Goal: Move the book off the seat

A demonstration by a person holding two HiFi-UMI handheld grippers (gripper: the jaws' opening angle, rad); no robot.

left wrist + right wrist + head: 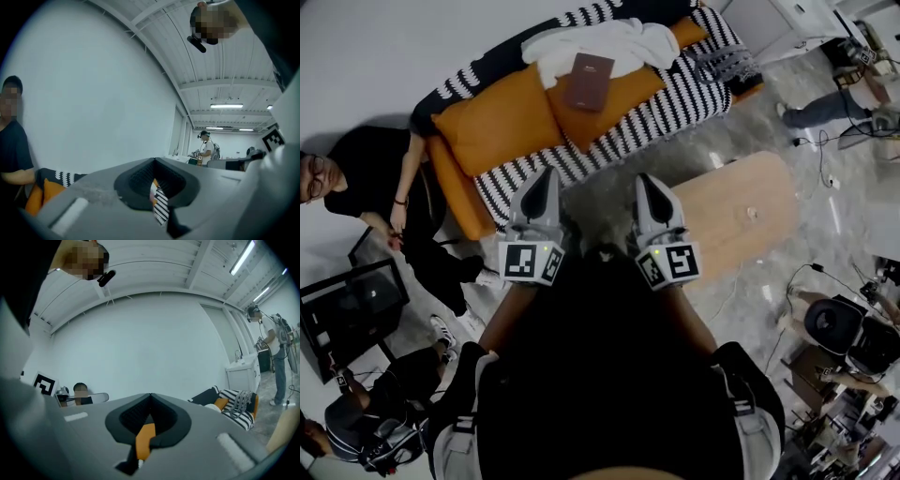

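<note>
Well apart from both tools, one brown book (588, 81) lies on the sofa (675, 101).

Two tools, the left tool (547, 174) and the right tool (646, 179), are held side by side above the grey floor (602, 194) in front of the sofa, each with its jaws closed together on nothing. The single book lies flat where two large orange cushions (499, 124) meet, its upper edge touching one rumpled white blanket (598, 43). The sofa's striped front edge lies between the tools and the book. One grey knitted cloth (727, 64) lies at the sofa's right end. One pale wooden bench (741, 211) stands just right of the right tool. One person (356, 183) sits beside the sofa's left arm.
</note>
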